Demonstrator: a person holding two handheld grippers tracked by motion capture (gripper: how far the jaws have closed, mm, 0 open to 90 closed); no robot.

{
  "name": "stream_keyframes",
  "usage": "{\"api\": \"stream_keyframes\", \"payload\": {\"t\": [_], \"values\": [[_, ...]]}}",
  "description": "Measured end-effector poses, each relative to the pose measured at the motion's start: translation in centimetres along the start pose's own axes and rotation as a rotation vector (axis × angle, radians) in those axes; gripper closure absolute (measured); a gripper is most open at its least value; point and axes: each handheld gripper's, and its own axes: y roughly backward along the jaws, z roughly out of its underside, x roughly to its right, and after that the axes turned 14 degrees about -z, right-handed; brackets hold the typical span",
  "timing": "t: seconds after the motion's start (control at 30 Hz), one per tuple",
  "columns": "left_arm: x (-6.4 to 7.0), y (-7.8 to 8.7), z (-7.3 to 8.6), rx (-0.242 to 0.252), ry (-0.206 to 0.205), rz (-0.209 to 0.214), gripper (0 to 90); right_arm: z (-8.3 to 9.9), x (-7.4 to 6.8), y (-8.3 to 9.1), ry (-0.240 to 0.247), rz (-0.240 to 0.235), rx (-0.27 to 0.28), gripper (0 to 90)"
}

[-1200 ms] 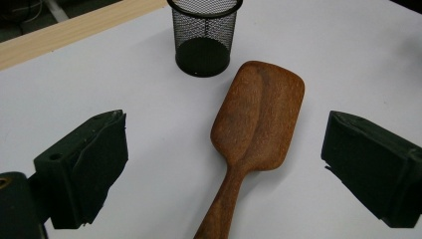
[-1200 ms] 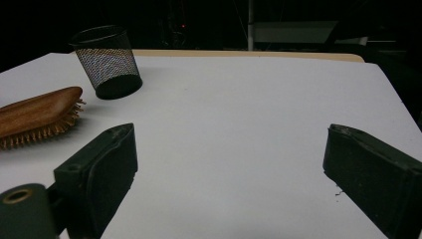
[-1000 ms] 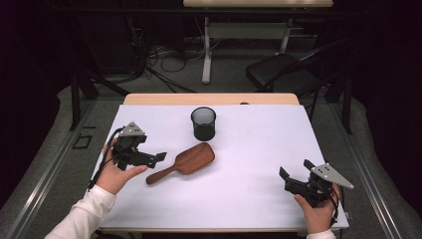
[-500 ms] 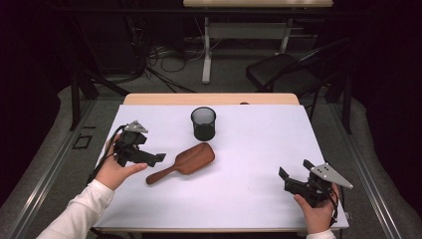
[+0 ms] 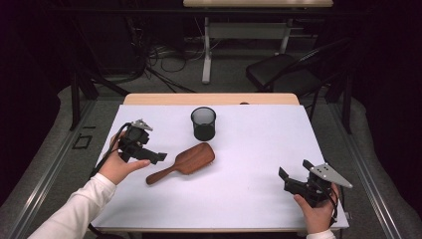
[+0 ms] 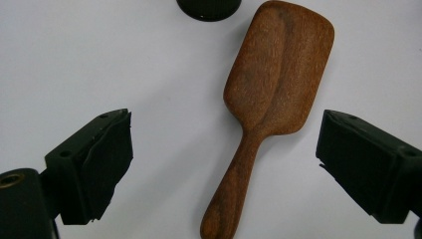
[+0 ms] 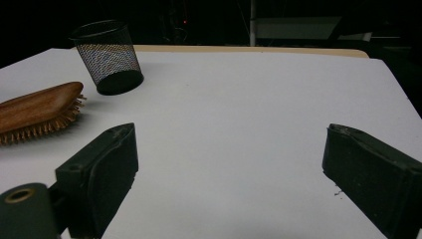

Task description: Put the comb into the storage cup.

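High view: wooden hairbrush (image 5: 183,163) lies bristles-down near the middle of the white desk (image 5: 249,199), handle pointing toward the near-left, head toward the black mesh cup (image 5: 203,123), which stands upright just beyond it, not touching. Left tool (image 5: 149,155) held over the desk's left side, just beside the handle end, tips aimed at the brush. Right tool (image 5: 293,180) at the near-right corner, well apart from brush and cup. Left gripper view: looking straight down on the hairbrush (image 6: 263,109), jaws wide apart, the handle lying in the gap between them, neither pad touching wood; cup base (image 6: 209,5) at top edge. Right gripper view: jaws spread wide over bare desk (image 7: 239,124), gripping nothing; hairbrush (image 7: 37,112) at far left with bristles visible under the head, mesh cup (image 7: 107,57) beyond it.
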Motion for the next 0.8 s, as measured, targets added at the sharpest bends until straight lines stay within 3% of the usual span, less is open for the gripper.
{"api": "stream_keyframes", "payload": {"t": [0.8], "values": [[1.0, -2.0, -1.4, -0.089, -0.06, 0.0, 7.8, 0.0, 0.1, 0.0, 0.0, -0.001, -0.002, 7.3]]}}
